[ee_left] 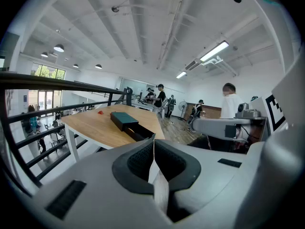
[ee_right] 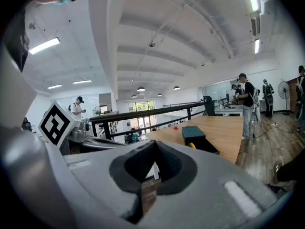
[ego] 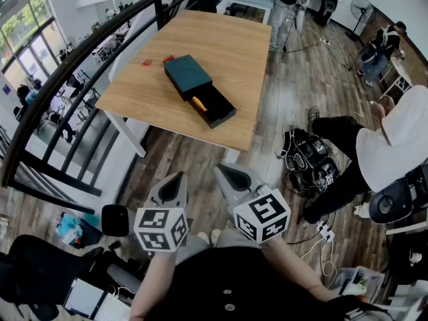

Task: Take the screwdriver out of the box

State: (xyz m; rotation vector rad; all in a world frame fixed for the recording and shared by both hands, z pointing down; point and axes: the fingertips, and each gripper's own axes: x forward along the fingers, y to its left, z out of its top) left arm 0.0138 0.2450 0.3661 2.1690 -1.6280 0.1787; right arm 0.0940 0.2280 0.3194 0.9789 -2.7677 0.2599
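Hanging low at the left, the left gripper (ego: pixel 175 179) was clenched on nothing, well short of the tabletop (ego: pixel 147 92). Ahead, between both grippers, the dark box (ego: pixel 188 74) lay with its tray (ego: pixel 219 110) slid out. The screwdriver (ego: pixel 198 103) sat inside, only an orange handle showing, apparently lengthwise along the tray. The right gripper (ego: pixel 224 172), likewise clenched and empty, looked marginally nearer.

Wooden table (ego: pixel 227 52) on plank floor (ego: pixel 314 89)
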